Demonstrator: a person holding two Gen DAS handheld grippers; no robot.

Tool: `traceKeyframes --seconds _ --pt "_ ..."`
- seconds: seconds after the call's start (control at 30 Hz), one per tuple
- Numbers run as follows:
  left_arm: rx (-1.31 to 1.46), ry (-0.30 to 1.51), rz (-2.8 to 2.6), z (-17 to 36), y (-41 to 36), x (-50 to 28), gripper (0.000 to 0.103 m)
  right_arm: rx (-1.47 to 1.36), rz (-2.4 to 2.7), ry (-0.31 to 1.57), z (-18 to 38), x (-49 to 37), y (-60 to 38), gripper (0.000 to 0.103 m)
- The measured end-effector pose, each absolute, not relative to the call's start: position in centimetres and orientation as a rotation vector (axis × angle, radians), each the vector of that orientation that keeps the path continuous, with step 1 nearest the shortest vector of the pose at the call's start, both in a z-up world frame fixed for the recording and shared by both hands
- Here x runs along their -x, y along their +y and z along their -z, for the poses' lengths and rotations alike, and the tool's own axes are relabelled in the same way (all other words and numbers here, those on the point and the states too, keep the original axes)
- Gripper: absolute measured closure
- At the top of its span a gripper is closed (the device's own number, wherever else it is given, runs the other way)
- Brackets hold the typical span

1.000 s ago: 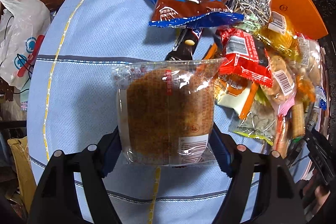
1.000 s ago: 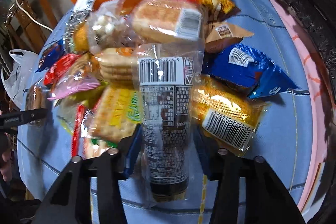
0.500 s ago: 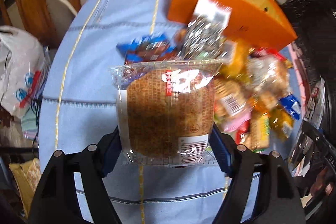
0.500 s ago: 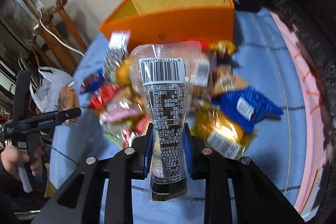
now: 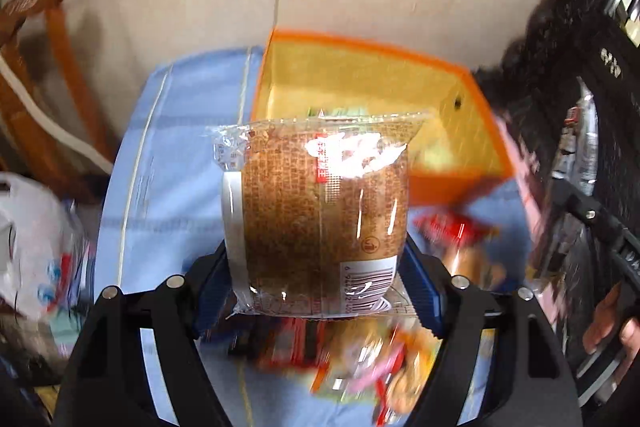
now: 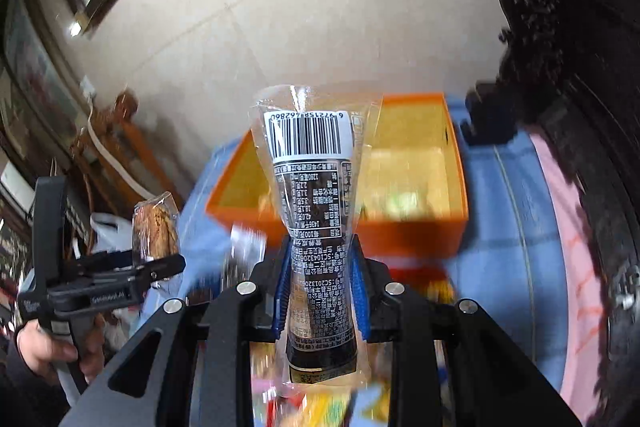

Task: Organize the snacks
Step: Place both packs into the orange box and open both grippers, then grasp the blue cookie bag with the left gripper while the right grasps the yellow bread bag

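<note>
Beige wall tiles fill the background behind a table [image 5: 176, 131] covered in a pale blue cloth, with a wooden chair [image 5: 48, 39] off to one side. On the table sits an orange box [image 5: 452, 183], open at the top, its yellowish inside showing something pale green that is too blurred to name. Above the near edge of the box, the left tool [image 5: 316, 279] grips a clear packet with a brown cake [image 5: 320, 211], its blue pads [image 5: 420, 291] pressed against the packet's two sides; the packet is clear of the table and covers part of the box's near wall. In the right wrist view, the right tool [image 6: 320, 291] is closed tight on a slim black-printed packet [image 6: 316, 211], pinching it at its waist so that the barcode end stands up in front of the box. That packet also hangs in the air, nearer than the box. The left tool and its cake appear there too, off to the left of the box, with a hand [image 6: 52, 343] on the handle. Between the box and both cameras lies a pile of loose snacks [image 5: 360, 359] in red, yellow and pink wrappers, badly smeared. Beyond the table's left edge from the box hangs a white plastic bag [image 5: 36, 247]. Dark carved furniture [image 6: 580, 67] stands on the box's other side.
</note>
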State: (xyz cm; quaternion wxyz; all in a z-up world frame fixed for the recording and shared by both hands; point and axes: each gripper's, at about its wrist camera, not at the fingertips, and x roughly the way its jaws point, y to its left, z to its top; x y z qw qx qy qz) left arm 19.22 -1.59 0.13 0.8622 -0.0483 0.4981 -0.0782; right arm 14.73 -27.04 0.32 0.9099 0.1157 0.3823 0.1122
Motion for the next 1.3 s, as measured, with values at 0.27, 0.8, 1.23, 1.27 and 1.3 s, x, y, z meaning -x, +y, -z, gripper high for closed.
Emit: traceKeyframes --seconds 0.27,0.8,1.23,1.27,1.3 --pt "0.106 1.032 0.131 -0.7 -4.0 -29.0 0.029 -0.299 -0.102 0.756 0.7 -23.6 -28.6 0.077" --pt "-0.094 1.088 0.095 3.9 -6.2 -29.8 0.009 -0.215 0.022 0.747 4.2 -21.7 -27.8 0.006" --pt "-0.033 1.183 -0.116 7.8 5.1 -19.6 0.008 -0.406 0.049 0.874 8.3 -9.3 -31.1 0.004" --pt "-0.023 1.193 -0.123 8.1 5.6 -18.8 0.008 -0.356 0.042 0.882 8.5 -8.7 -30.4 0.004" --pt "-0.012 1.21 -0.131 8.7 6.1 -17.8 0.008 -0.295 0.032 0.889 8.7 -7.9 -29.6 0.004"
